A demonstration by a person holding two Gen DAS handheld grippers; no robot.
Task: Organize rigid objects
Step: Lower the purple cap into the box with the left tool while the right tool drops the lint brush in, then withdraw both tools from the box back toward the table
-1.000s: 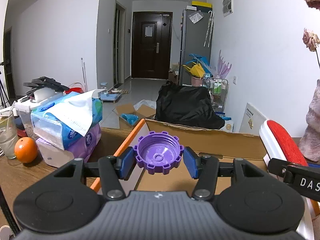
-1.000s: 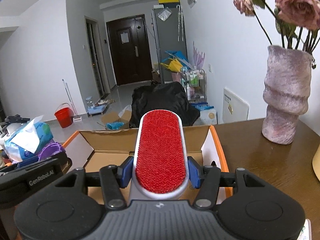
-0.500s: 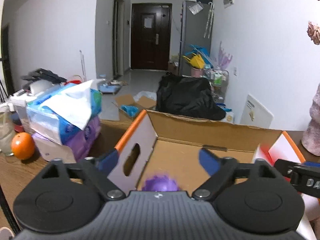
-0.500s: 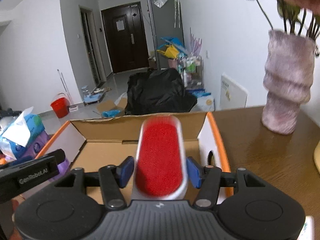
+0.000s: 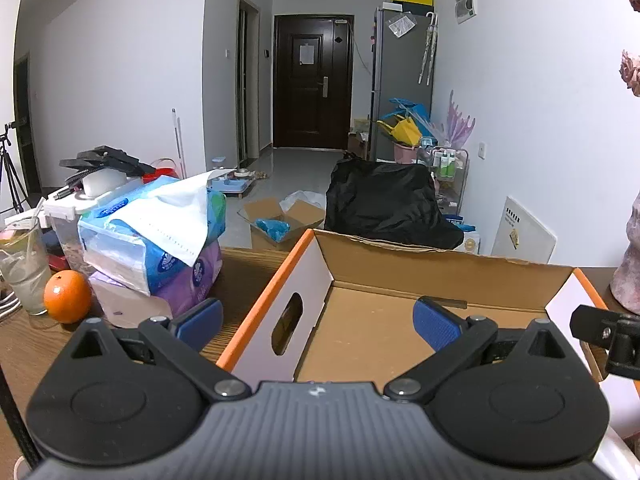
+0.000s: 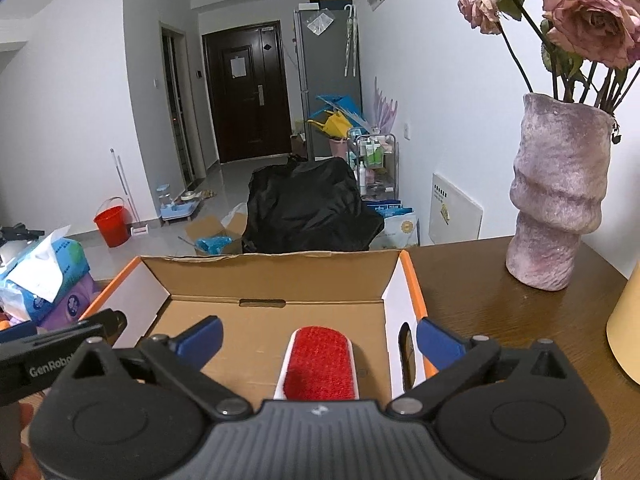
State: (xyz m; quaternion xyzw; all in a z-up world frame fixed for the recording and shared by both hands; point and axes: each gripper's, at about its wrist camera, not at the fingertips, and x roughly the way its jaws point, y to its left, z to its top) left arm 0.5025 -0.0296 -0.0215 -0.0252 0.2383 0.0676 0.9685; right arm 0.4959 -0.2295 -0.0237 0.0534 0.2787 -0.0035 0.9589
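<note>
An open cardboard box (image 5: pixel 440 272) with orange edges stands on the wooden table; it also shows in the right wrist view (image 6: pixel 276 276). My left gripper (image 5: pixel 318 322) is open and empty above the box's left side. The purple cap is out of sight. My right gripper (image 6: pixel 318 340) is open above the box. A red lint brush (image 6: pixel 320 364) with a white rim lies in the box between and below its fingers, free of them. The left gripper's body (image 6: pixel 52 352) shows at the left of the right wrist view.
Tissue packs (image 5: pixel 156 236), an orange (image 5: pixel 67 297) and a glass (image 5: pixel 22 268) sit left of the box. A pink vase with roses (image 6: pixel 560 196) stands right of it on the table. A yellow object (image 6: pixel 628 328) is at the far right edge.
My left gripper opened and the purple cap dropped out of view into the box. My right gripper opened and the red brush dropped into the box.
</note>
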